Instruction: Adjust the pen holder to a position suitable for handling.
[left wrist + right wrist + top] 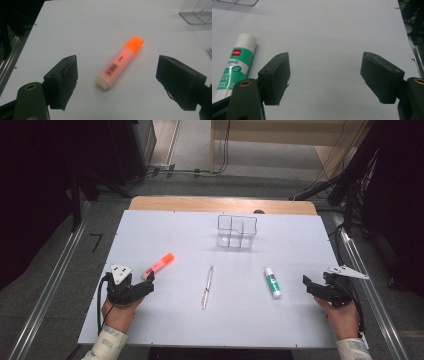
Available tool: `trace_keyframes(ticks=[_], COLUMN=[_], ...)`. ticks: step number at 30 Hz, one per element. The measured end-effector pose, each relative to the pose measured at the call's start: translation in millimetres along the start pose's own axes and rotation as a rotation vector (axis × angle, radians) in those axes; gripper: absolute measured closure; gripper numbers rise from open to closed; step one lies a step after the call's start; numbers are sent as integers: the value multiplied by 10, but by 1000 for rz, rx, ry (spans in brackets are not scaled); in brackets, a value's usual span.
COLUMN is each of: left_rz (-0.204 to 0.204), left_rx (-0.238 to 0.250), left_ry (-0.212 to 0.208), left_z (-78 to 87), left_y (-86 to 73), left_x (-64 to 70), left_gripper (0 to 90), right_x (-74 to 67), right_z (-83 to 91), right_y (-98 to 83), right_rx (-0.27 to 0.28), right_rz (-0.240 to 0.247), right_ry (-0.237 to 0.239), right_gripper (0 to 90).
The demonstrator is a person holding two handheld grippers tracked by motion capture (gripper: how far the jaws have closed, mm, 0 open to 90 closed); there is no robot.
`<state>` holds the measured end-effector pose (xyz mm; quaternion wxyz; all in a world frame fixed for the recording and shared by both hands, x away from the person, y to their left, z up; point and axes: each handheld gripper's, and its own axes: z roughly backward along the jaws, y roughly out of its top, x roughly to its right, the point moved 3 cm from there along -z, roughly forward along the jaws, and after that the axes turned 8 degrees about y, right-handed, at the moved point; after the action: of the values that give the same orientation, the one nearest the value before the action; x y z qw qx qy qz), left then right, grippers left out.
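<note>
Jaws apart on both grippers, nothing between the pads. Left gripper (pixel 146 281) sits low at the near-left of the white surface (pixel 165 235), jaws framing the orange highlighter (pixel 120 62) without touching it. Right gripper (pixel 307 282) sits at the near-right edge, jaws wide over bare surface, with the glue stick (pixel 272 282) just off to its left.

Step in hand looks like the approach to a first pick: left gripper lined up on the highlighter, no contact yet. Likely destination is the clear organizer (pixel 237 231) at the far middle of the surface (a guess from the layout).

Highlighter lies flat at the left of the surface, just ahead of the left jaws. Long axis runs diagonally: orange cap end points away from the person and to the right, toward the organizer; pale butt end with the barcode is nearest the gripper.

Next move calls for easing the left gripper forward and down so the pads straddle the body across its short width, probably with a slight wrist turn to square up to the diagonal, then closing mid-body.

Pen (pixel 207 287) lies in the near middle, well apart from both grippers.
</note>
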<state>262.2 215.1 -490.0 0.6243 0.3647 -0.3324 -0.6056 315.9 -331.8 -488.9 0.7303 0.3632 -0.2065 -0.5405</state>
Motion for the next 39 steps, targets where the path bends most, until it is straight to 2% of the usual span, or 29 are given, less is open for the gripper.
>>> trace_keyframes(ticks=[9,11,22,23,30,39], left_rz=[-4,10,-4,-17,-32,-30], left_rx=[-3,-9,-4,-7,-21,-28], left_ry=[-11,-29,-19,-17,-12,-4], left_z=[-56,-75,-167,-198,-356,-522], left_y=[39,49,121,133,225,337], left_x=[80,115,183,202,317,463], left_gripper=[179,179,179,179,179,179], right_x=[-70,-79,-169,-192,-254,-297], right_z=[-48,-56,-130,-153,-234,-358], right_y=[48,60,124,140,244,349], right_rx=[-3,-4,-2,-4,3,2], right_rz=[9,10,35,41,51,53], right_ry=[20,23,28,31,20,35], right_gripper=[226,226,234,235,242,242])
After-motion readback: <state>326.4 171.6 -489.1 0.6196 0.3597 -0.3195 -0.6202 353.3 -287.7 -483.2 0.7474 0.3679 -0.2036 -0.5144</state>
